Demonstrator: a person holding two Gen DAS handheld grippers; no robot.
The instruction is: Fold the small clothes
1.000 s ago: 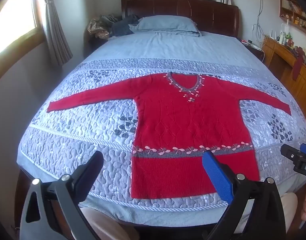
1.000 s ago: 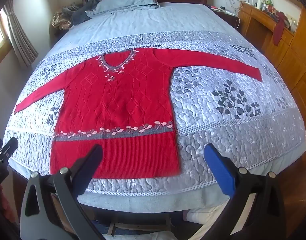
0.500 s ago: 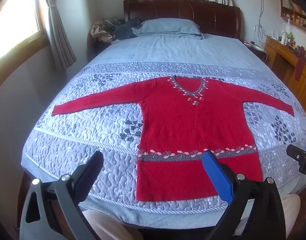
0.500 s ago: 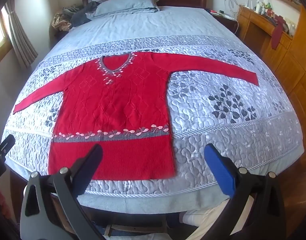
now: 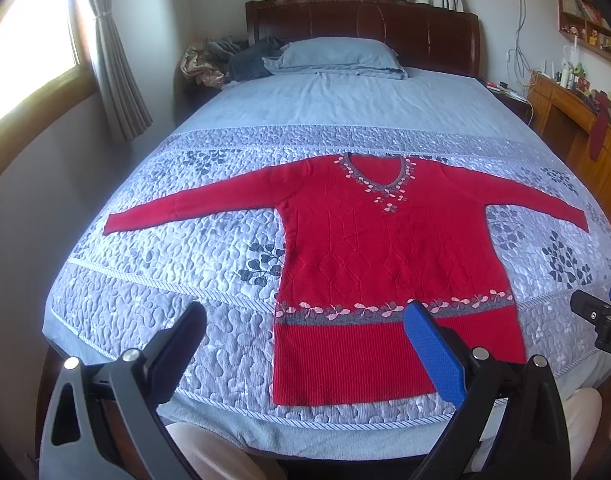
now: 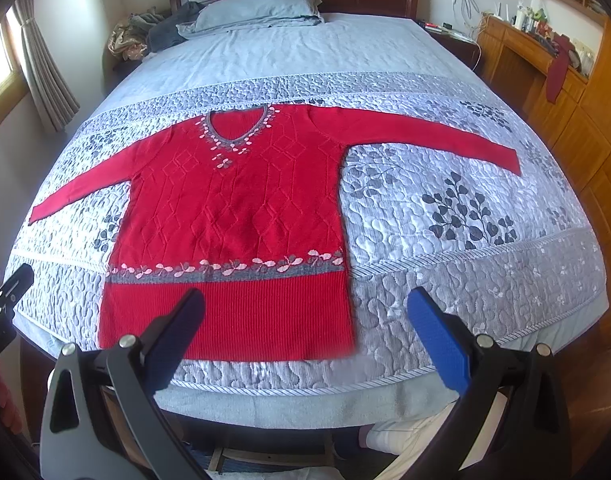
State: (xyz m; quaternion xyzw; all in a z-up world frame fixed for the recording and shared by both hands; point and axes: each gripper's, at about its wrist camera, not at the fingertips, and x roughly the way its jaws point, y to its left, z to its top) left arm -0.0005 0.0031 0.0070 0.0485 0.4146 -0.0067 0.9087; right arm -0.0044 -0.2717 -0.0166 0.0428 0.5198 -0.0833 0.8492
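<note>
Left tool (image 5: 305, 342): fingers spread apart, holding nothing, positioned above the foot edge of the bed (image 5: 345, 100). Right tool (image 6: 305, 332): fingers likewise spread apart, holding nothing — same edge, further right. The red sweater (image 5: 389, 264) lies flat, front up, on the quilted bedspread (image 5: 177, 264) — both sleeves extended sideways, hem nearest the tools, neckline toward the pillow (image 5: 337, 54). Neither tool contacts the sweater.
</note>
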